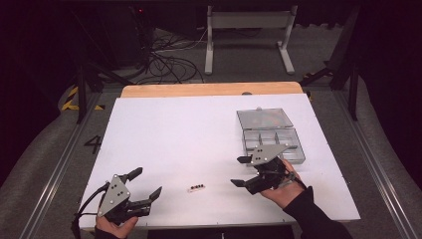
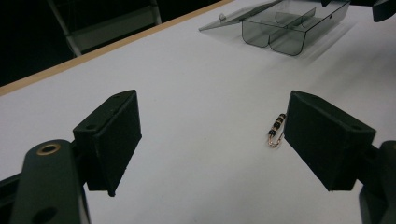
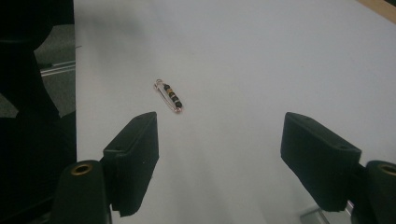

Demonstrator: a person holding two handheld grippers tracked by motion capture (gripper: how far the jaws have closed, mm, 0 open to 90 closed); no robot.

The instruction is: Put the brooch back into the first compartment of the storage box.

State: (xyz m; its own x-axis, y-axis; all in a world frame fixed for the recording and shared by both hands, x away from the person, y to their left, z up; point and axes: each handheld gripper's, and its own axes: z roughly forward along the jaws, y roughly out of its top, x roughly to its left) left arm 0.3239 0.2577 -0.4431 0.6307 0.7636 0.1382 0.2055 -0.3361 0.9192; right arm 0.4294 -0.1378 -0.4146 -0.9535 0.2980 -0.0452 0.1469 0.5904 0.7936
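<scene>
1. A white rectangular table [image 1: 199,139] carries a clear plastic compartment box [image 1: 271,139] with its lid open, at the far right.
2. The left gripper [image 1: 147,184] and right gripper [image 1: 241,171] both hang empty, jaws spread.
3. A small beaded safety pin [image 1: 196,187] lies between them near the front edge, bare tabletop around it.

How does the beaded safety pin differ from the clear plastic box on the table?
The safety pin is tiny and thin, while the plastic box is far larger and divided into compartments. The pin is metal with dark beads threaded on it; the box is see-through grey plastic. The pin lies near the table's front edge, between the two grippers; the box sits farther back on the right, its lid swung open. Both rest on the white table, untouched.
</scene>
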